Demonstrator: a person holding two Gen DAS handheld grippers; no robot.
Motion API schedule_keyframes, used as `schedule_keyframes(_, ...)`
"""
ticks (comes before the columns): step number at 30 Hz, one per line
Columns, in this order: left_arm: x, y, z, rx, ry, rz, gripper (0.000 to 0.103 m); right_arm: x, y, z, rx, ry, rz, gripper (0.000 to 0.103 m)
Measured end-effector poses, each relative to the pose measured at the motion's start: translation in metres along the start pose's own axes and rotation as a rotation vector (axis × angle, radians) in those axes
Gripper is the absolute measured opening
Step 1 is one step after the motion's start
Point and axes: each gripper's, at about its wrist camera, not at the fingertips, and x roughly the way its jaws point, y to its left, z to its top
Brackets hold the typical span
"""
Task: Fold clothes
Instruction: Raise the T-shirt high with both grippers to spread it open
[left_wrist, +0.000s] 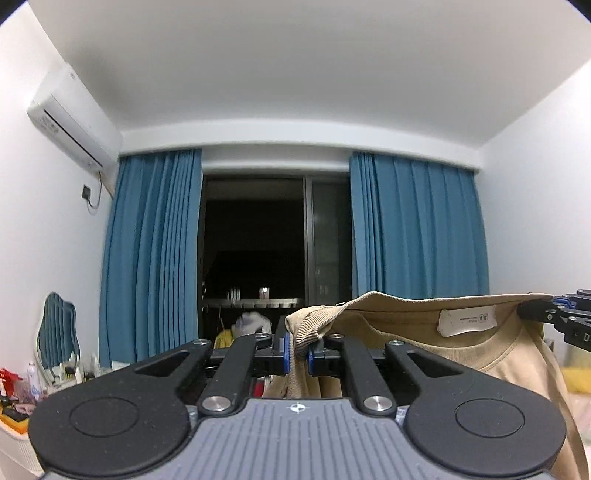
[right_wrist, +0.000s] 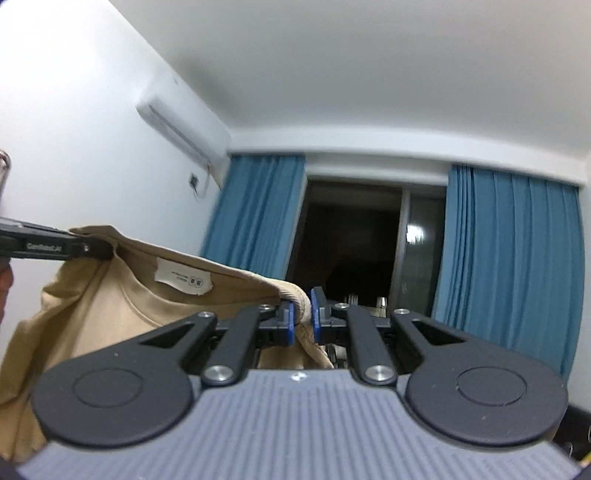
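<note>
A beige shirt with a white neck label hangs in the air, stretched between my two grippers. My left gripper is shut on the shirt's ribbed edge at one shoulder. My right gripper is shut on the other shoulder of the shirt. Each gripper also shows at the edge of the other's view: the right one at the far right, the left one at the far left, both pinching the cloth. The shirt's lower part is hidden below the grippers.
Both cameras look up and across a bedroom. Blue curtains flank a dark window. An air conditioner hangs on the left wall. A cluttered dresser with a mirror stands at the lower left.
</note>
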Motion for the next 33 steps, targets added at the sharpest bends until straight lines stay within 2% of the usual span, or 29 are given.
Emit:
schedule_keyframes(3, 0.053, -0.006, -0.034, 0.014, 0.076, 0.010, 0.009, 0.031, -0.013, -0.030, 0.025, 0.089, -0.016, 0.012)
schedule_keyframes(7, 0.122, -0.014, -0.089, 0.025, 0.151, 0.030, 0.009, 0.092, -0.026, -0.087, 0.033, 0.196, -0.072, 0.012)
schedule_keyframes(12, 0.241, -0.021, -0.177, 0.032, 0.236, 0.059, 0.009, 0.192, -0.046, -0.169, 0.036, 0.307, -0.140, 0.012)
schedule_keyframes(14, 0.293, -0.024, -0.226, 0.032, 0.292, 0.064, 0.009, 0.238, -0.052, -0.211, 0.051, 0.358, -0.158, 0.012)
schedule_keyframes(17, 0.366, -0.027, -0.319, 0.010, 0.407, 0.072, 0.009, 0.300, -0.065, -0.293, 0.094, 0.450, -0.176, 0.012)
schedule_keyframes(20, 0.426, -0.023, -0.416, -0.011, 0.530, 0.077, 0.009, 0.354, -0.074, -0.394, 0.172, 0.563, -0.180, 0.012)
schedule_keyframes(22, 0.460, -0.020, -0.474, 0.016, 0.614, 0.065, 0.009, 0.381, -0.080, -0.454, 0.229, 0.657, -0.177, 0.012)
schedule_keyframes(24, 0.489, -0.016, -0.523, 0.061, 0.684, 0.042, 0.010, 0.394, -0.084, -0.510, 0.276, 0.721, -0.166, 0.012)
schedule_keyframes(26, 0.503, -0.022, -0.566, 0.115, 0.722, 0.028, 0.011, 0.404, -0.089, -0.562, 0.323, 0.772, -0.156, 0.012)
schedule_keyframes(28, 0.522, -0.026, -0.598, 0.144, 0.754, 0.013, 0.013, 0.395, -0.085, -0.599, 0.342, 0.803, -0.158, 0.012)
schedule_keyframes(32, 0.541, -0.026, -0.622, 0.125, 0.815, 0.011, 0.017, 0.391, -0.089, -0.627, 0.383, 0.825, -0.137, 0.013)
schedule_keyframes(33, 0.544, -0.025, -0.617, 0.111, 0.816, 0.014, 0.026, 0.390, -0.091, -0.629, 0.418, 0.829, -0.121, 0.014)
